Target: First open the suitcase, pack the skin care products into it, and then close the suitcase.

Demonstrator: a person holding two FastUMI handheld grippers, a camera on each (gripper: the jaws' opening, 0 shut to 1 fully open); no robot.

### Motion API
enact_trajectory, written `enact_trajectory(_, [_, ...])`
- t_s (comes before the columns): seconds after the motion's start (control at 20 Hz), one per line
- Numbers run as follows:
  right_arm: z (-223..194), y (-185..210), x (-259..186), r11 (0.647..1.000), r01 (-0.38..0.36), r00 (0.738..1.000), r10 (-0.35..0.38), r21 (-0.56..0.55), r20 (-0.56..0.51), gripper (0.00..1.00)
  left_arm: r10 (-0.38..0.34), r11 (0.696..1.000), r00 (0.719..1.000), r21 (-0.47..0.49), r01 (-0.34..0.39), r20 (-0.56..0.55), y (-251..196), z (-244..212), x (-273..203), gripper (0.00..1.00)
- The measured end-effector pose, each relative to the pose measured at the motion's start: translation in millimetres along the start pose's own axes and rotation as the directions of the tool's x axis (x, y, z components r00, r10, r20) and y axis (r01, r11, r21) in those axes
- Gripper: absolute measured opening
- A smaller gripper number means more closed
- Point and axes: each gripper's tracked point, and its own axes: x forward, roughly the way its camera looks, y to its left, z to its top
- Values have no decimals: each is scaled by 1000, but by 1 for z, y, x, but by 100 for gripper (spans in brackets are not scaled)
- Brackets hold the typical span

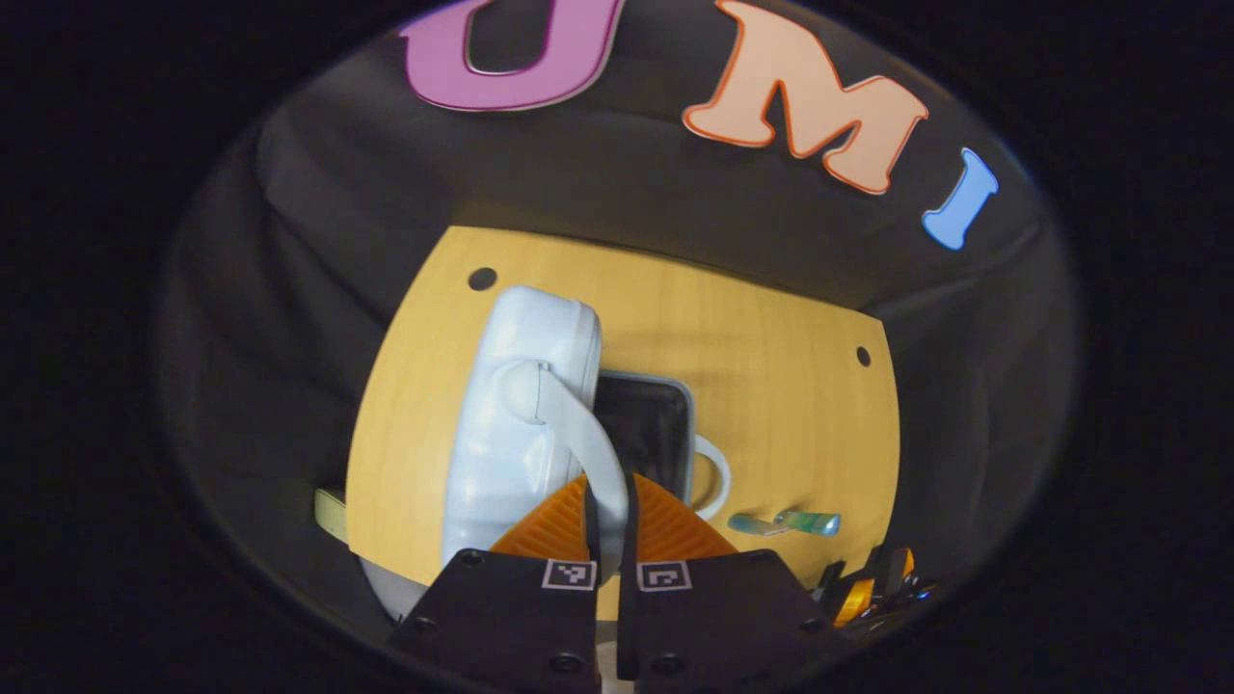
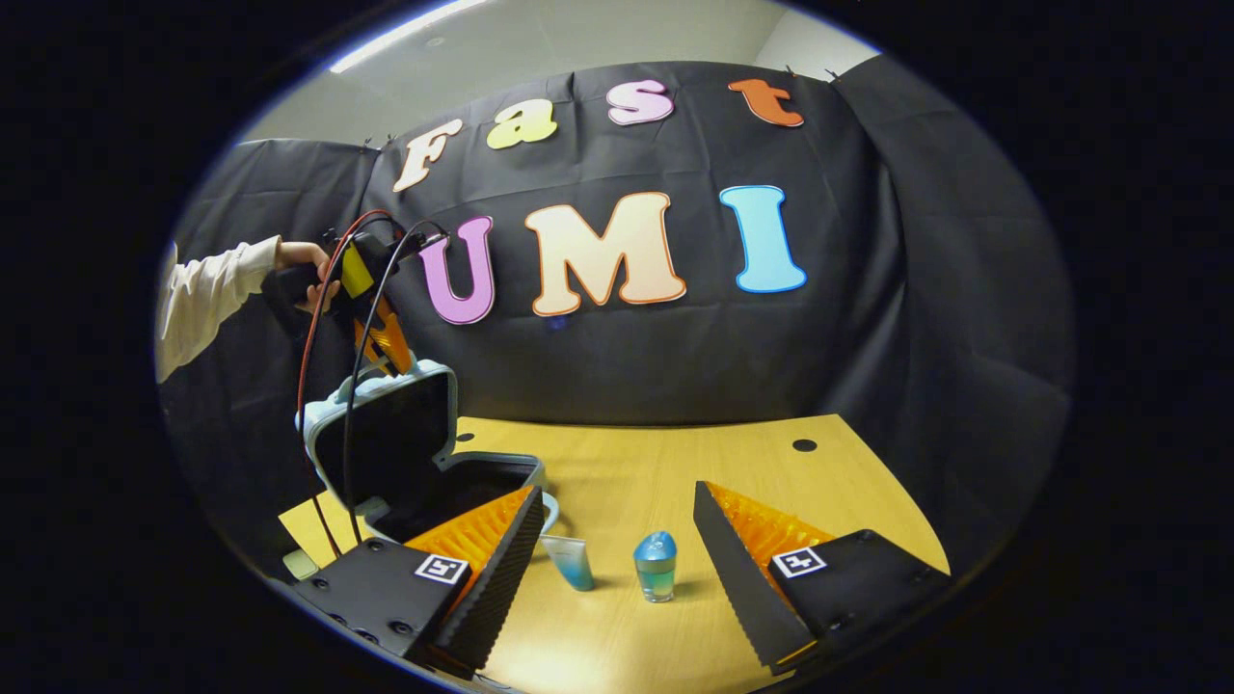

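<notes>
wooden table (image 2: 675,472), ceiling light strip (image 2: 405,34)

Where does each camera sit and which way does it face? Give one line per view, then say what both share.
Left gripper view: rides the left hand-held gripper, high up, looking down on the table; its fingers pinch the suitcase lid's handle.
Right gripper view: rides the right hand-held gripper, low over the table, facing the wall; fingers apart around two bottles; a sleeve holds the left gripper.
Shared: suitcase, table, bottles.

pale blue suitcase (image 1: 521,405), yellow wood table (image 2: 675,463), blue-capped bottle (image 2: 656,567)
</notes>
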Motion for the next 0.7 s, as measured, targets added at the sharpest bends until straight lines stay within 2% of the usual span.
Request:
enact_trajectory(0.2, [2,18,-1,1000,-24,1000,24,14,-5,98,96,995,994,-14,-95,47,67,5,-13,1])
enact_trajectory(0.35, [6,26,1,999,-26,1000,26,22,-3,98,194,981,978,-25,-192,79,122,9,-11,1])
enact_trajectory(0.4, [9,29,1,999,-26,1000,26,20,3,95,216,976,973,-25,-215,84,140,9,-9,0])
enact_trajectory(0.45, [12,31,2,1000,-24,1000,24,15,8,98,236,972,968,-28,-234,86,157,6,-6,1])
enact_trajectory(0.7, [12,43,6,1000,-13,1000,13,-2,-9,98,282,957,958,-83,-278,45,241,-14,29,1])
